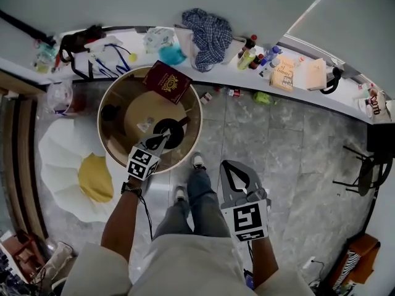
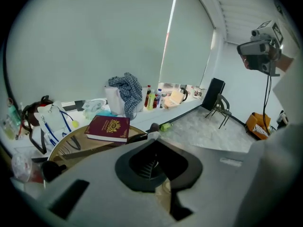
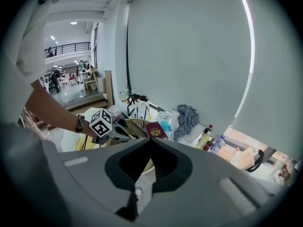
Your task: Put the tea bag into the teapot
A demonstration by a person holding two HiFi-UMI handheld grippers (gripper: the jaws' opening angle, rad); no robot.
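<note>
1. Hovering my left gripper (image 1: 165,137) over the teapot (image 1: 178,130), jaws clenched, seemingly empty; right gripper (image 1: 227,165) clenched too, idle.
2. Tea bag (image 1: 146,125) apparently lies beside the teapot; closed jaws could shove it away.

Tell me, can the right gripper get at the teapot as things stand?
Probably not. The right gripper hangs over the floor, off the table, and the left gripper is right above the teapot, in its way.
</note>
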